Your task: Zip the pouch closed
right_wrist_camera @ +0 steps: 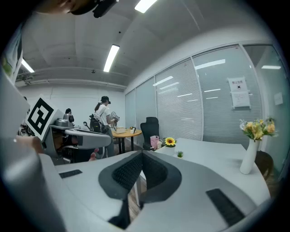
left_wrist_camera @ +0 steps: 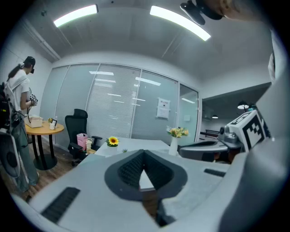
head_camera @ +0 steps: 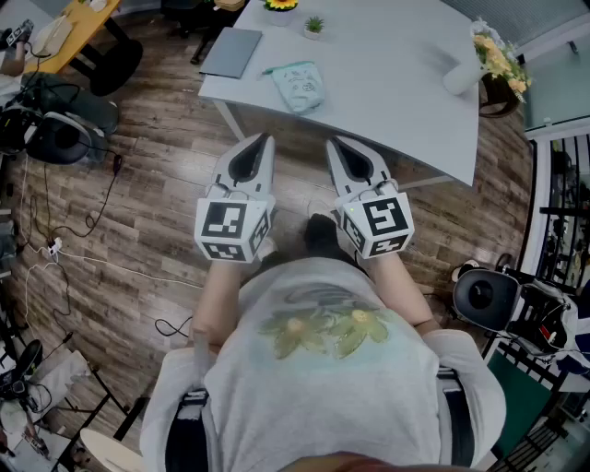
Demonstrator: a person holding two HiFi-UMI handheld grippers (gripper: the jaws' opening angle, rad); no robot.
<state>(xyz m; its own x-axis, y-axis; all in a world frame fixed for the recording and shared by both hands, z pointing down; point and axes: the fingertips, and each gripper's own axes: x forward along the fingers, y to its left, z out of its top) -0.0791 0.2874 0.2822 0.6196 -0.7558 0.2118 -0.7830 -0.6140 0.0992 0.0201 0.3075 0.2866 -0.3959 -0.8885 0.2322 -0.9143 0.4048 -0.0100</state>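
A light teal pouch (head_camera: 297, 85) lies flat near the front edge of the white table (head_camera: 387, 92) in the head view. Neither gripper view shows it. My left gripper (head_camera: 266, 140) and right gripper (head_camera: 333, 142) are held side by side in front of my chest, over the wooden floor and short of the table edge. Both point toward the table, the pouch just beyond and between their tips. The left gripper's (left_wrist_camera: 144, 155) jaws are shut with nothing between them. So are the right gripper's (right_wrist_camera: 142, 156) jaws.
On the table are a grey laptop (head_camera: 230, 53), a small green plant (head_camera: 314, 26), a sunflower pot (head_camera: 281, 5) and a white vase of flowers (head_camera: 464, 74). Cables and bags lie on the floor at left. A round wooden table (right_wrist_camera: 123, 132) with people stands further off.
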